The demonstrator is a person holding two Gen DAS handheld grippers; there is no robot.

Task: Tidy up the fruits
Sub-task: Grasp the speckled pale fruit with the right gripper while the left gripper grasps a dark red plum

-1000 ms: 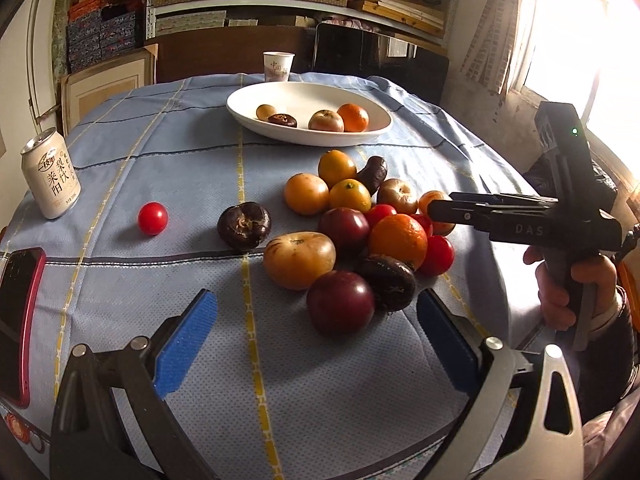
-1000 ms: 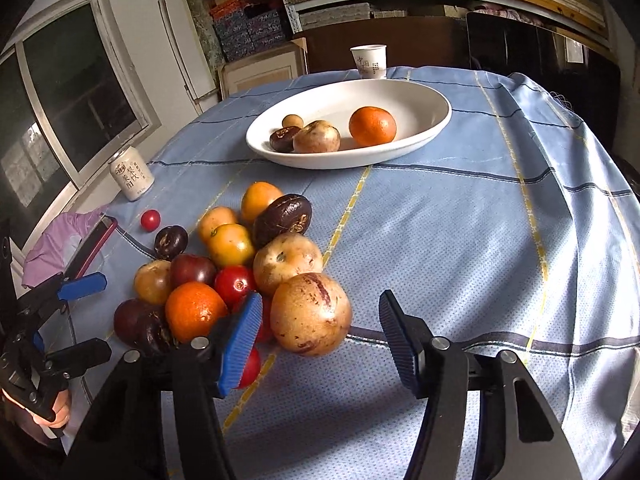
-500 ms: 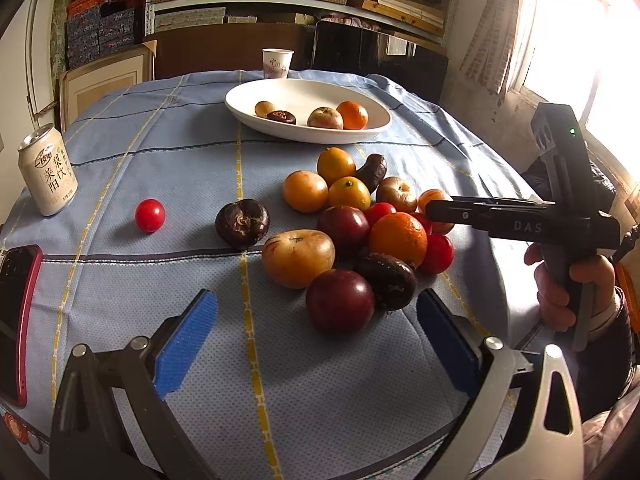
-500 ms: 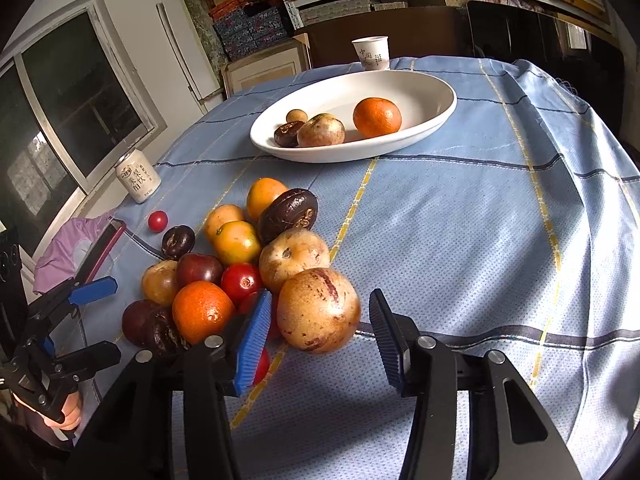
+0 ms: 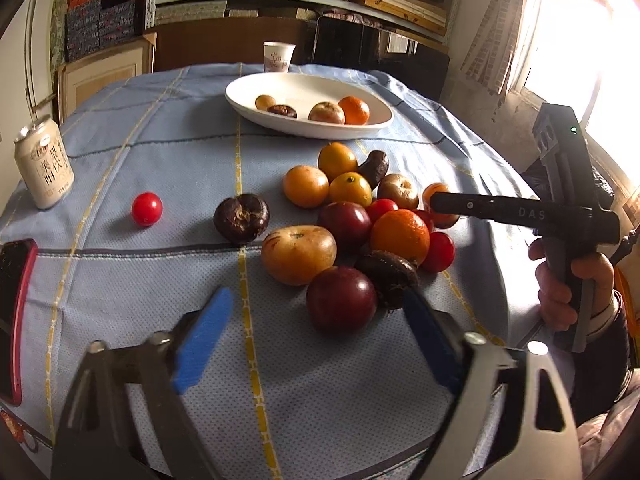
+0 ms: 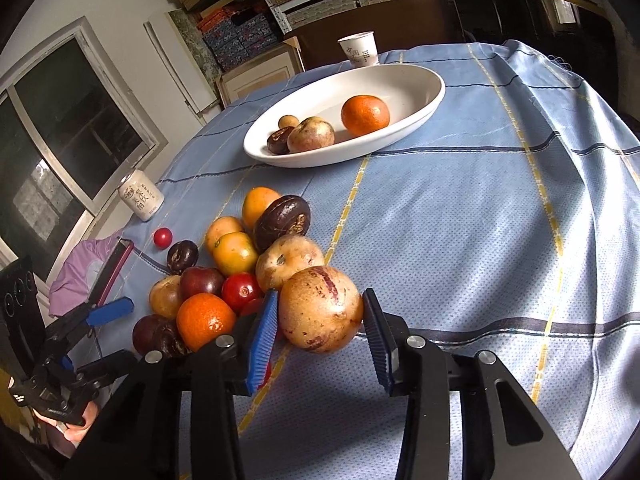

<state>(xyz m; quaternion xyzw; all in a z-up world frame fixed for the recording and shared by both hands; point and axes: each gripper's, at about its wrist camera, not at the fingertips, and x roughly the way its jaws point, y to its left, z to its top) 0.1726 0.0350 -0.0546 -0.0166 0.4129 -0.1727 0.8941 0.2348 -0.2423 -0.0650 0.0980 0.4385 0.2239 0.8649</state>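
Note:
A pile of fruit lies on the blue tablecloth: oranges, dark plums, red tomatoes, brown passion fruits. My right gripper point(image 6: 318, 334) has its jaws closed in around a large tan speckled fruit point(image 6: 320, 314) at the pile's near edge, both pads touching its sides. My left gripper point(image 5: 316, 336) is open, with a dark red plum point(image 5: 341, 300) just ahead between its jaws, untouched. The white oval bowl point(image 6: 416, 114) farther back holds an orange point(image 6: 365, 115) and three small brown fruits. The right gripper also shows in the left wrist view point(image 5: 436, 203).
A drink can point(image 5: 44, 162) stands at the left edge, a lone red tomato point(image 5: 147, 209) and a dark fruit point(image 5: 241, 218) lie apart from the pile. A paper cup point(image 5: 279, 57) stands behind the bowl. A red-cased phone point(image 5: 14, 312) lies at the near left.
My right gripper has moved forward and narrowed its jaws onto the tan speckled fruit. My left gripper has edged closer to the dark red plum, still open.

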